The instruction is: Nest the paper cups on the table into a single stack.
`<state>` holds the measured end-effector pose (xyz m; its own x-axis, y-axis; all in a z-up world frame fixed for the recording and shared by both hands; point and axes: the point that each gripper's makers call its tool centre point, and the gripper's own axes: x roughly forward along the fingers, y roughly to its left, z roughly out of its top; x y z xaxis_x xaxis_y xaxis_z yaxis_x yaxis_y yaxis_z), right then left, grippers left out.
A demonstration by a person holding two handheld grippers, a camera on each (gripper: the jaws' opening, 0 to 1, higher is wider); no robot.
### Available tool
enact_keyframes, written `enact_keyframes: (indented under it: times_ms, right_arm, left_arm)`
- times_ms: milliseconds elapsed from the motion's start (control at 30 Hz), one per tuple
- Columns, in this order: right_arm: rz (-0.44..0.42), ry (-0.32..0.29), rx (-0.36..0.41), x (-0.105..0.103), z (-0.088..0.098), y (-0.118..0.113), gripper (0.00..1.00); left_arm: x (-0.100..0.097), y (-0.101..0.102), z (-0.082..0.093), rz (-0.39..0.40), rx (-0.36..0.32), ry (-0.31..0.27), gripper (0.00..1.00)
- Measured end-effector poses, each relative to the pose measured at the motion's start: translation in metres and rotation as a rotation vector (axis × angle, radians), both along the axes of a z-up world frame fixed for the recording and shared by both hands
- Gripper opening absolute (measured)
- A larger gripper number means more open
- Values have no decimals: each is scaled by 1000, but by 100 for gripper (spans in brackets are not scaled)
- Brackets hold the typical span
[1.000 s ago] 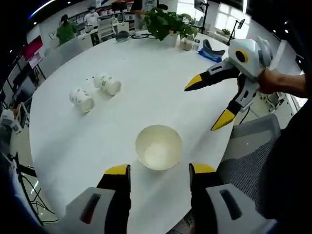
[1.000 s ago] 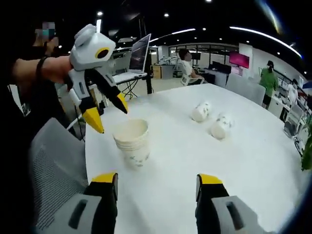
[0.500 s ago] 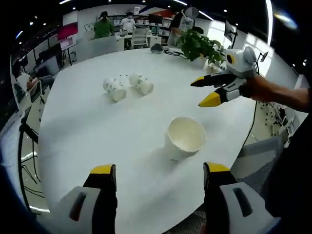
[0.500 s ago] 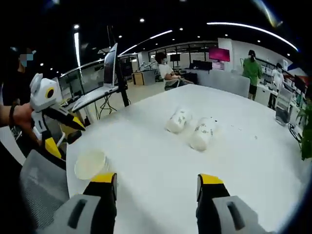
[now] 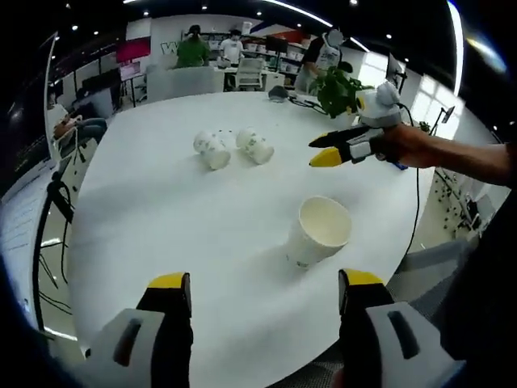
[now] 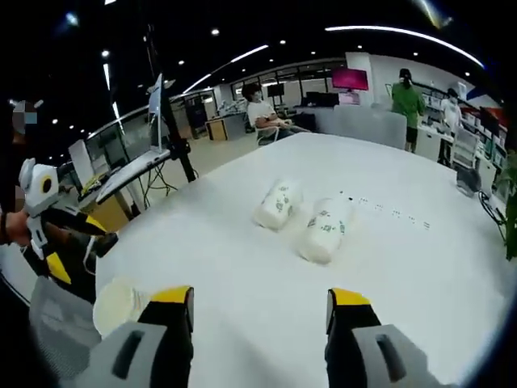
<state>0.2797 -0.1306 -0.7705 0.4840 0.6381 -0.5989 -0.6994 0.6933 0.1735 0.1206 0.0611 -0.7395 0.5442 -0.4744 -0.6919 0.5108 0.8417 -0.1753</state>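
Three cups are counted on the round white table (image 5: 145,210). One upright cup (image 5: 320,232) stands near the table's near edge, with bare tabletop all around it. Two printed cups, the left one (image 6: 279,204) and the right one (image 6: 323,229), lie on their sides just beside each other, mid-table. The left gripper (image 5: 262,293) is spread and empty. The right gripper (image 6: 260,307) is likewise held apart, with nothing gripped.

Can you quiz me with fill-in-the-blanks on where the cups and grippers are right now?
1. The number of loose cups lying on their sides is ____.
2. The stack of cups stands ____ on the white table.
3. Both the left gripper and the right gripper are ____ and hold nothing.

Missing words: two; upright; open
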Motion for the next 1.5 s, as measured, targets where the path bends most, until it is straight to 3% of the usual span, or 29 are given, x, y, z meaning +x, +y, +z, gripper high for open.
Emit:
enact_keyframes:
  times_ms: [200, 333, 467, 633, 800, 1033, 1200, 1267, 1333, 1500]
  right_arm:
    - [-68, 34, 36, 21, 0, 0, 67]
    - [-117, 63, 56, 47, -9, 1, 67]
    - [-198, 124, 110, 67, -14, 8, 67]
    - [-284, 154, 104, 100, -27, 10, 66]
    - [-310, 171, 82, 122, -42, 16, 66]
    - [-383, 231, 76, 138, -58, 18, 62]
    - [-371, 228, 19, 142, -68, 20, 59]
    - [-359, 226, -2, 137, -68, 21, 54]
    - [-367, 223, -23, 136, -69, 18, 40]
    - [-343, 211, -29, 138, -66, 17, 38]
  left_arm:
    - [-3, 5, -2, 8, 0, 5, 72]
    - [-6, 7, -1, 23, -9, 7, 72]
    - [-11, 7, -2, 32, -15, 10, 72]
    - [-19, 9, -2, 41, -16, 21, 72]
    - [-26, 10, 0, 59, -24, 29, 72]
    - [-29, 10, 0, 79, -28, 33, 72]
    - [-32, 12, 0, 93, -31, 36, 72]
    - [-34, 14, 0, 98, -30, 37, 71]
    - [-35, 15, -1, 100, -28, 41, 71]
    - [-35, 19, 1, 98, -21, 38, 71]
